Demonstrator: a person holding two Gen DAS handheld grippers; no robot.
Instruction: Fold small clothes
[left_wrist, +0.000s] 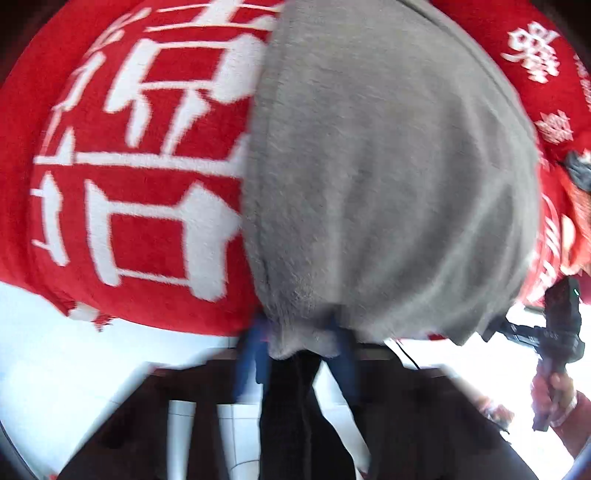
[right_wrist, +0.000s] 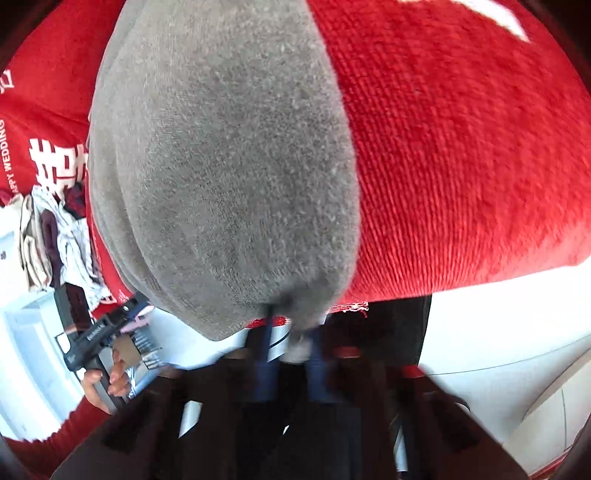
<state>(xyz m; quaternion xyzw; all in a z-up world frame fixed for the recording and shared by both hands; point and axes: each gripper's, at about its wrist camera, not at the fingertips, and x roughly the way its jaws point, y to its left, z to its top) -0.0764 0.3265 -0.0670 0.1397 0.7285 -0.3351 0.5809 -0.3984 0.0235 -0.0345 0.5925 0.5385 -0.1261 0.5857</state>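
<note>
Left wrist view, nearest first: blurred blue fingers (left_wrist: 343, 354) of the left claw (left_wrist: 301, 343) pressed onto a bunched corner of a grey garment (left_wrist: 388, 166), the fleecy cloth gathered between them and fanning out beyond across most of the frame. Behind it, a red cloth (left_wrist: 140, 155) with large white Chinese characters, spread flat under the garment; white surface at its near edge, possibly a desk. Far right, the right hand (left_wrist: 554, 391) in a red sleeve gripping a black handle. Right wrist view, nearest first: blue fingers (right_wrist: 264, 354) of the right claw (right_wrist: 291, 332) pinching another gathered corner of the same grey garment (right_wrist: 229, 166), the pile bulging up and away toward the top of frame. Beneath and to the right, the red cloth (right_wrist: 461, 147) with ribbed weave, white lettering at left reading "HAPPY WEDDING". Lower left, the left hand (right_wrist: 107, 380) holding the black handle of the other tool. Further left, a heap of other clothes (right_wrist: 62, 236) in white, beige and dark red lying at the edge of the red cloth. Motion blur on both claws.
</note>
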